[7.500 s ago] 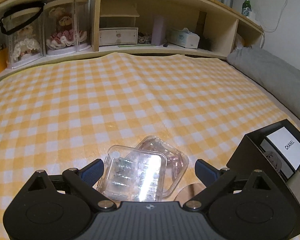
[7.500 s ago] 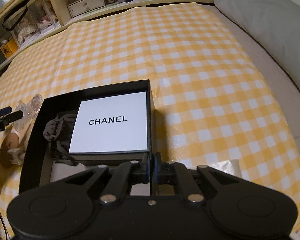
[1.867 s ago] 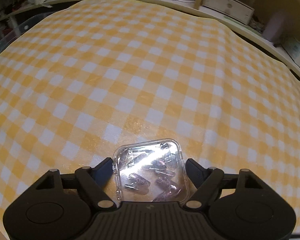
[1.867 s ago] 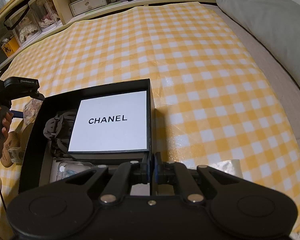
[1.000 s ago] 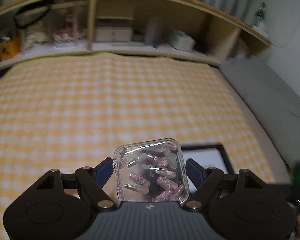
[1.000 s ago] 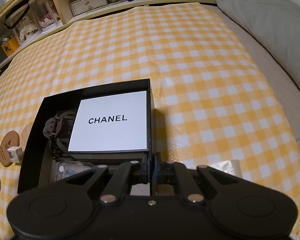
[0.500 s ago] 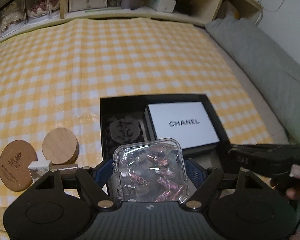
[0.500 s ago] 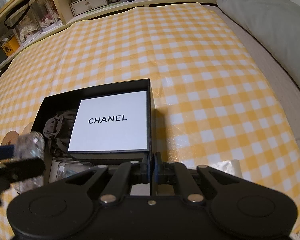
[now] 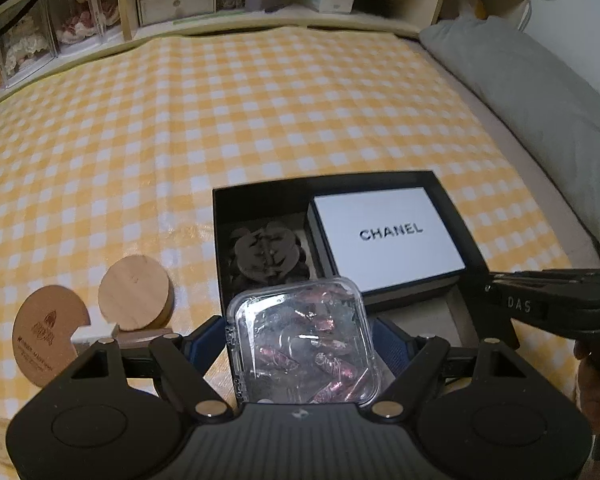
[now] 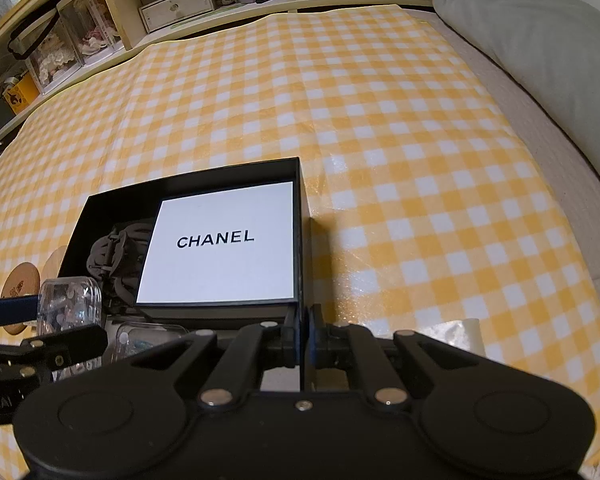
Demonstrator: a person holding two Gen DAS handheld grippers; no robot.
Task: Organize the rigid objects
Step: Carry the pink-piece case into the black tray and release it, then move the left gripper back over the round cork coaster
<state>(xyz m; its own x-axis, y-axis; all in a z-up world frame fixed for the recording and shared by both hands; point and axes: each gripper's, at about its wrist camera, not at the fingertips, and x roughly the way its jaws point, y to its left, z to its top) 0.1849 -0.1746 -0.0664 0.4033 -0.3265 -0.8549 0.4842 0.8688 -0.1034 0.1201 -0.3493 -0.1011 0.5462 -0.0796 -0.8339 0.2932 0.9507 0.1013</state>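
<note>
I read this as partway through, on a placing step. From the left of the checked cloth (image 9: 220,100) on the bed, these lie outside the black box (image 9: 320,181): two wooden discs, one printed (image 9: 46,330) and one plain (image 9: 134,294), and one small white block (image 9: 94,330) just beside them. A sliver of pale wood at the bottom-left edge may be a third piece, but I cannot tell.

My left gripper (image 9: 298,334) has its jaws on the sides of one clear case (image 9: 300,344) of pinkish nail tips, held above the box's near-left part. The jaws have just eased slightly wider with the case between them, so I judge the drop is starting.

Already in the box I count three things: one dark claw clip (image 9: 262,252), one white CHANEL box (image 9: 384,240) and, in the right wrist view, one second clear case (image 10: 148,338) along the near wall.

My right gripper (image 10: 304,338) has its jaws together, apparently pinching the box's near-right wall to steady it. Beyond it, one pale packet (image 10: 458,332) lies on the cloth.

Left to do, in my judgement: release the case, then deal with the discs, the block and perhaps the packet.
</note>
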